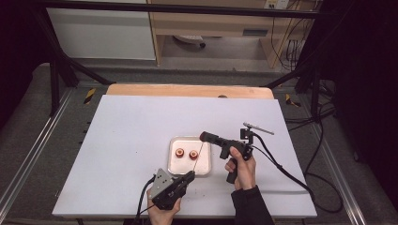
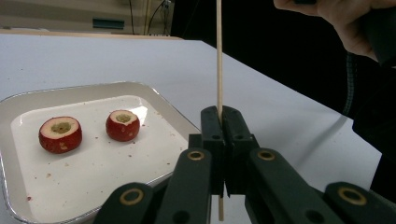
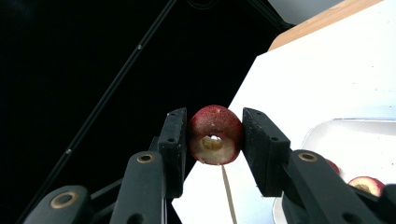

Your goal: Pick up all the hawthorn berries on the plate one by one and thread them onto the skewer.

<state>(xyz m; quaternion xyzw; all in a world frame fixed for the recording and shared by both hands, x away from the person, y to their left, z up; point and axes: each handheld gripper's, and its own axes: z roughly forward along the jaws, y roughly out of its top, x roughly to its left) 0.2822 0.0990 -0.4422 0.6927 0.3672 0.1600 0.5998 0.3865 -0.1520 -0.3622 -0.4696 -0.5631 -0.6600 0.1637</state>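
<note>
The person is threading fruit onto a skewer: the left gripper is pinching the stick upright beside the tray, while the right gripper is clamping a cored red fruit above its tip. Next, I'd judge, the hole needs lining up and pressing down.

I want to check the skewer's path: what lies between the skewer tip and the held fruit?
Nothing: the high view shows bare air between skewer and fruit.

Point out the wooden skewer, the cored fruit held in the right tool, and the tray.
wooden skewer (image 2: 219, 56): left gripper view, mid-shaft above the jaws.
cored fruit (image 3: 215, 134): right gripper view, its red skin and cut face.
tray (image 2: 173, 108): left gripper view, right rim.
</note>
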